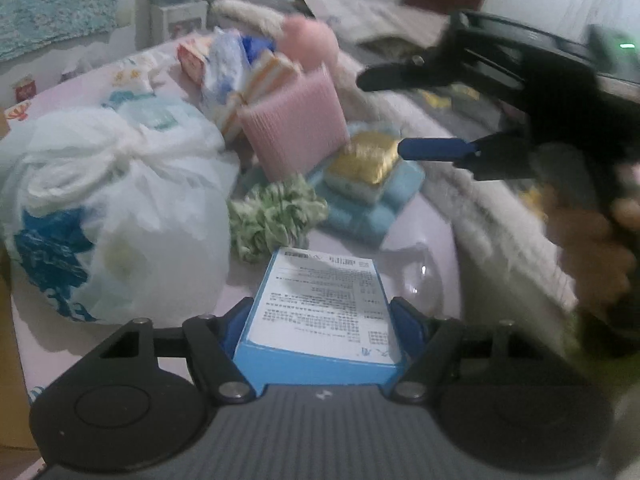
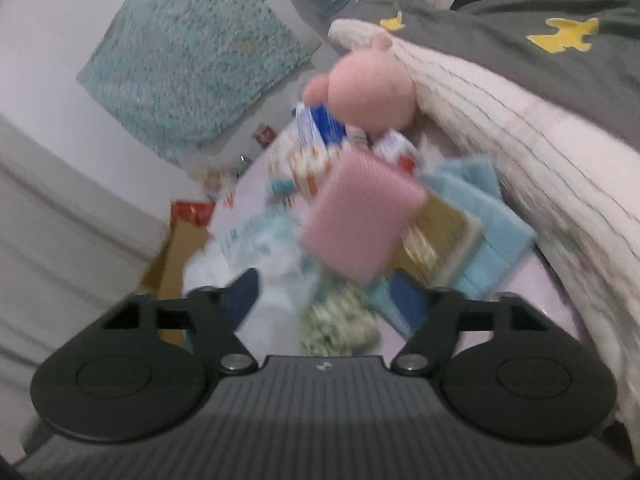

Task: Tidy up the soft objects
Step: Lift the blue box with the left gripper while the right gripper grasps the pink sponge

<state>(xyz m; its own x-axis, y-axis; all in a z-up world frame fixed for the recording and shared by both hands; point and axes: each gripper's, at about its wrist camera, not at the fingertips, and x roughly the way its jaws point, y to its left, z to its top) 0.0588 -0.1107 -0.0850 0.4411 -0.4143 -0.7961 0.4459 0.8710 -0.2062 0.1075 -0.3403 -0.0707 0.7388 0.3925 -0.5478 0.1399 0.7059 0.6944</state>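
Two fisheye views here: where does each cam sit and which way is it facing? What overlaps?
Left wrist: on the left gripper, angled down at the table; its jaws are shut on a blue box with a printed label; the right gripper shows at upper right, open.
Right wrist: on the right gripper, tilted down over the same pile, blurred; its own open jaws show, empty.
Shared: pink ribbed sponge, pink plush, green scrunchie, gold-topped sponge.
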